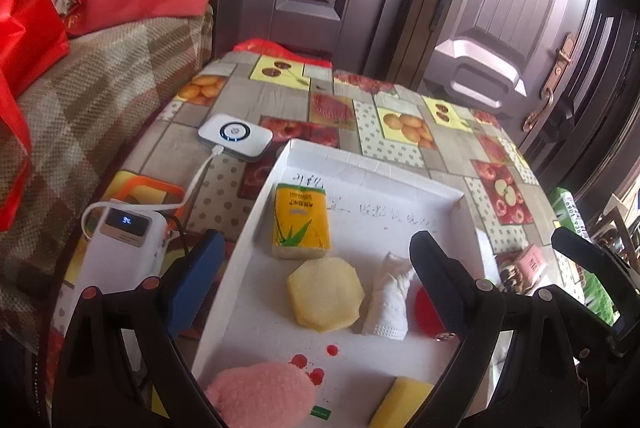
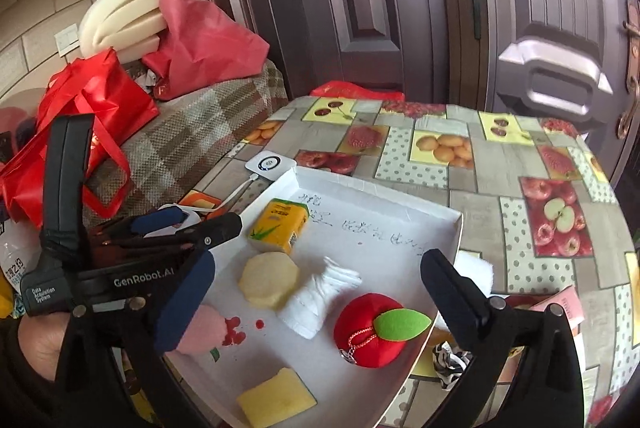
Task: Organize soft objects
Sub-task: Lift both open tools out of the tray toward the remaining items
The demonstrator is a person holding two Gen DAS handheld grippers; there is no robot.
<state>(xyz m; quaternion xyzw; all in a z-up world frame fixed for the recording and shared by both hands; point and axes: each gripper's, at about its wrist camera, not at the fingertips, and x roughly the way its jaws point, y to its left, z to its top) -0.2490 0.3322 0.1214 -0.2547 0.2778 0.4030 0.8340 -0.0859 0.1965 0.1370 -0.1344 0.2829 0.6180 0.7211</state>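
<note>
A white tray [image 1: 376, 168] [image 2: 380, 190] on the fruit-print table holds several soft things. They are a yellow tissue pack [image 1: 301, 222] [image 2: 280, 224], a pale octagonal sponge [image 1: 325, 294] [image 2: 269, 280], a rolled white cloth [image 1: 389, 298] [image 2: 316, 298], a red plush apple [image 2: 370, 336], a pink plush [image 1: 262, 394] and a yellow sponge [image 2: 276, 402]. My left gripper [image 1: 318, 244] [image 2: 192, 224] hangs open over the tray's left part, nothing between its fingers. My right gripper [image 2: 320, 262] is open above the tray's middle, also empty. In the left wrist view the apple [image 1: 425, 308] is half hidden behind a finger.
Left of the tray lie a white power bank [image 1: 124, 248] cabled to a small white device [image 1: 236, 136]. Right of the tray are a white fluffy piece [image 2: 474, 270], a zebra-print item [image 2: 448, 360] and a pink pack [image 2: 560, 304]. Red bags [image 2: 92, 116] sit on a chequered sofa; dark doors stand behind.
</note>
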